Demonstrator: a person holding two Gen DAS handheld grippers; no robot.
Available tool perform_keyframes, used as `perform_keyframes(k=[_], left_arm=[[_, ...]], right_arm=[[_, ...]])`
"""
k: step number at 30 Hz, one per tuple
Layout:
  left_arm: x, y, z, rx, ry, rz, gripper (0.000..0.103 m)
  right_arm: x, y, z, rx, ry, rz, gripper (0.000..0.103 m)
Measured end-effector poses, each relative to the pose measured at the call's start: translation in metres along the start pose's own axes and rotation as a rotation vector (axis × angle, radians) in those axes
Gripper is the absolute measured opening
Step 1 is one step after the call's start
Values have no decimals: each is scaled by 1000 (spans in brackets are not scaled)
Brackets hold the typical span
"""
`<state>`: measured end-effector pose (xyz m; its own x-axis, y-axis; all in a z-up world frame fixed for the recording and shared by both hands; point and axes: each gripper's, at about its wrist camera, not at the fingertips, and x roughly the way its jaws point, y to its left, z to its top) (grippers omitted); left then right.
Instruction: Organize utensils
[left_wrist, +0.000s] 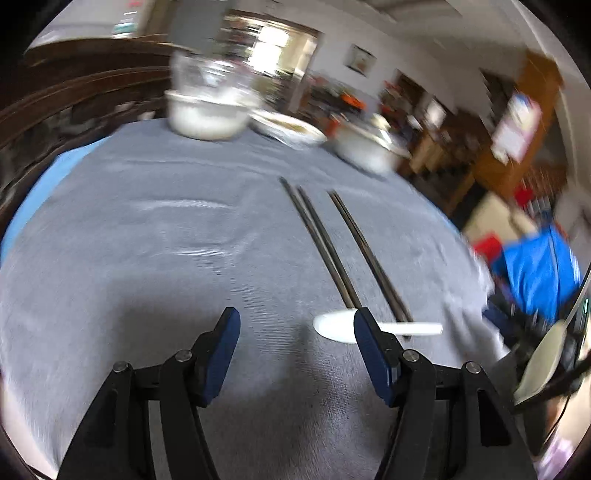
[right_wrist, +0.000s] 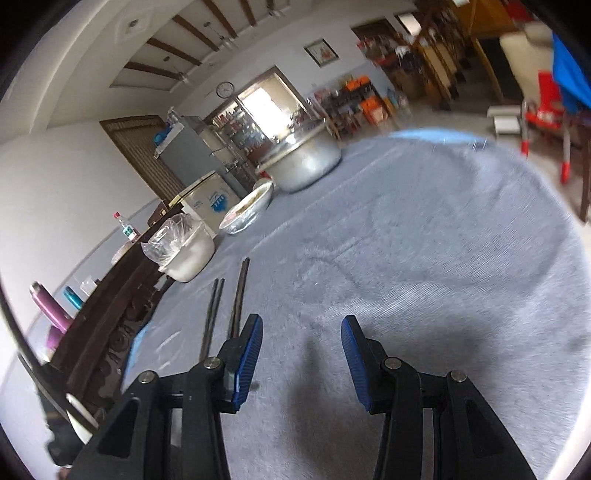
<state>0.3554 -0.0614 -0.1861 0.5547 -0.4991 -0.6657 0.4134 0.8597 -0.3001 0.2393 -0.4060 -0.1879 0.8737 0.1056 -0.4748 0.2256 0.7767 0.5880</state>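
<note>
Both your tongs, left gripper (left_wrist: 297, 319) and right gripper (right_wrist: 302, 326), gape empty above grey cloth (left_wrist: 166, 229); white plastic spoon (left_wrist: 334, 328) just beside dark metal chopsticks (left_wrist: 332, 251).

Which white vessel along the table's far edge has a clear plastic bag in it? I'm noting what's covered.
The white pot at the left end of the row; the shallow bowl and big metal pot beside it carry no bag.

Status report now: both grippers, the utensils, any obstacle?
Left gripper open, empty. Right gripper open, empty. Chopsticks, white spoon lying on cloth. Nothing blocking them.
</note>
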Motion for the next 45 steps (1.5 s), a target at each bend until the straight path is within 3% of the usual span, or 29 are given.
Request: perform_keyframes(k=[4, 7, 18, 21, 24, 25, 30, 36, 41, 45], left_arm=[[25, -8, 2, 70, 103, -75, 65], [31, -15, 8, 118, 119, -111, 65], [50, -39, 9, 366, 173, -44, 63], [51, -34, 14, 346, 165, -36, 52], [56, -25, 23, 311, 151, 47, 18], [57, -20, 26, 294, 148, 52, 13], [53, 3, 32, 154, 131, 51, 10], [38, 15, 29, 66, 98, 57, 10], [3, 29, 25, -1, 55, 64, 10], [-35, 40, 9, -32, 92, 52, 10]], right_arm=[[15, -6, 5, 59, 37, 11, 47], [17, -12, 7, 95, 27, 7, 47], [21, -13, 9, 120, 24, -26, 48], [20, -14, 9, 123, 21, -28, 48], [19, -15, 8, 125, 17, -28, 48], [19, -15, 8, 125, 17, -29, 48], [19, -14, 8, 126, 16, -28, 48], [18, -15, 8, 128, 14, -27, 48], [18, -15, 8, 129, 13, -27, 48], [18, -15, 8, 128, 14, -27, 48]])
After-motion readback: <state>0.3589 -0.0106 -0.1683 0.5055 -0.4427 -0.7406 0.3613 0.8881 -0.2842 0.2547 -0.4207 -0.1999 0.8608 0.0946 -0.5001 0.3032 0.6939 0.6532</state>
